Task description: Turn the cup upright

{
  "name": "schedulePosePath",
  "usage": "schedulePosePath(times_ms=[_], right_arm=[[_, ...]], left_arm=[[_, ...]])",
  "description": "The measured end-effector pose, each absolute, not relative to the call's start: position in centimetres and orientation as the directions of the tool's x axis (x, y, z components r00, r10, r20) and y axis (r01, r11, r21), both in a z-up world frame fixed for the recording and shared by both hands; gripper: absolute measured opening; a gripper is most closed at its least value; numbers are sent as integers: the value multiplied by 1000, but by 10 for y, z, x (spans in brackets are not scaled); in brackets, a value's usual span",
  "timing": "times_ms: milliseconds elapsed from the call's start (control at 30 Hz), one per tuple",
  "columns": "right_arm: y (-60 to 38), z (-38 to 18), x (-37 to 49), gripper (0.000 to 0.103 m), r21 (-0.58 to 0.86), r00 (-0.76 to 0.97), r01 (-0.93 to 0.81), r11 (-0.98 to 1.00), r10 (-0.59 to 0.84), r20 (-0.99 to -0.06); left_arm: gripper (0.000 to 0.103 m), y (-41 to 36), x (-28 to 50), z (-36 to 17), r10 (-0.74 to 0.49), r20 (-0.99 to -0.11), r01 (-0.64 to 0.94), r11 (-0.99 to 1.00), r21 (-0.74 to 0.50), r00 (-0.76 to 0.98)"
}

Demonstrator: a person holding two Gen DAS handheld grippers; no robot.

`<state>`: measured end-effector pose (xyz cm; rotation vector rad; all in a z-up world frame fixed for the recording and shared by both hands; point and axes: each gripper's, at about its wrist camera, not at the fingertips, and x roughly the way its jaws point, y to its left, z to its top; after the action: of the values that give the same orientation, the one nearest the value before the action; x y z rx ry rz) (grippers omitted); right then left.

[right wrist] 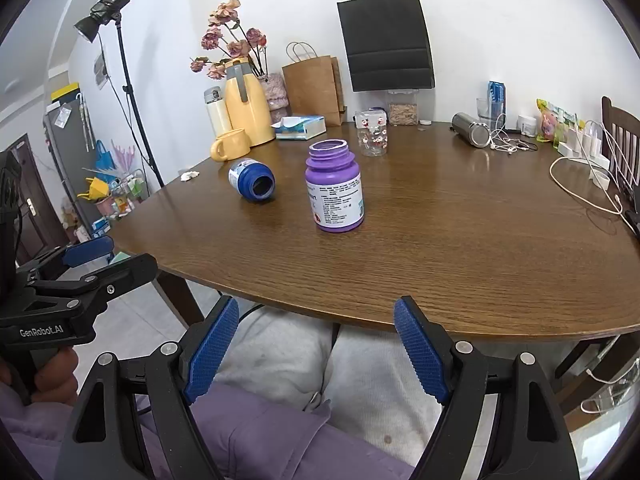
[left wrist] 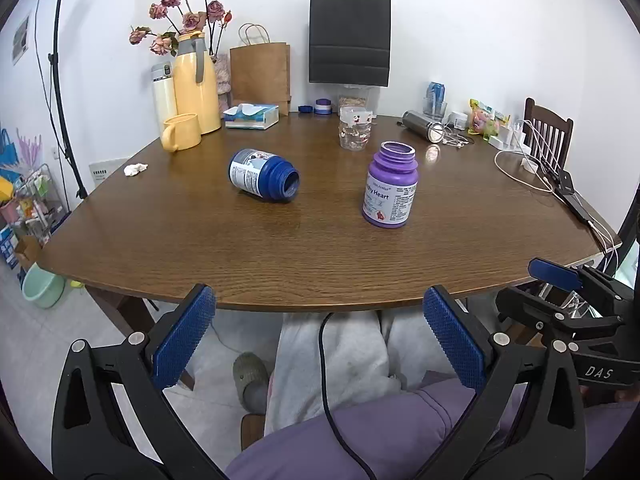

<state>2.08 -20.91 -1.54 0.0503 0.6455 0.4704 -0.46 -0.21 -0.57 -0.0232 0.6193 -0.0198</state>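
A blue bottle [left wrist: 264, 175] lies on its side on the brown table [left wrist: 320, 256], its open mouth toward me; it also shows in the right wrist view [right wrist: 253, 179]. A purple bottle [left wrist: 390, 185] stands upright with no lid, to its right [right wrist: 335, 186]. A clear printed cup [left wrist: 356, 128] stands mouth down behind them [right wrist: 372, 133]. My left gripper [left wrist: 320, 336] is open and empty, held off the table's near edge. My right gripper [right wrist: 316, 344] is open and empty, also off the near edge.
A yellow mug [left wrist: 181, 132], yellow jug [left wrist: 197, 84], tissue box [left wrist: 251, 116], paper bags [left wrist: 260, 72], a steel flask lying on its side [left wrist: 422, 126] and cables [left wrist: 520, 168] line the back and right of the table. My legs are under the near edge.
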Motion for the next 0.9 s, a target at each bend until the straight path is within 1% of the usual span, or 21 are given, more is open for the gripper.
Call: schedulePosePath(times_ms=[900], right_arm=[[-211, -13, 21, 84, 194, 700, -400, 896, 436, -566]], left_arm=[[103, 0, -4, -5, -27, -580, 13, 1000, -28, 814]])
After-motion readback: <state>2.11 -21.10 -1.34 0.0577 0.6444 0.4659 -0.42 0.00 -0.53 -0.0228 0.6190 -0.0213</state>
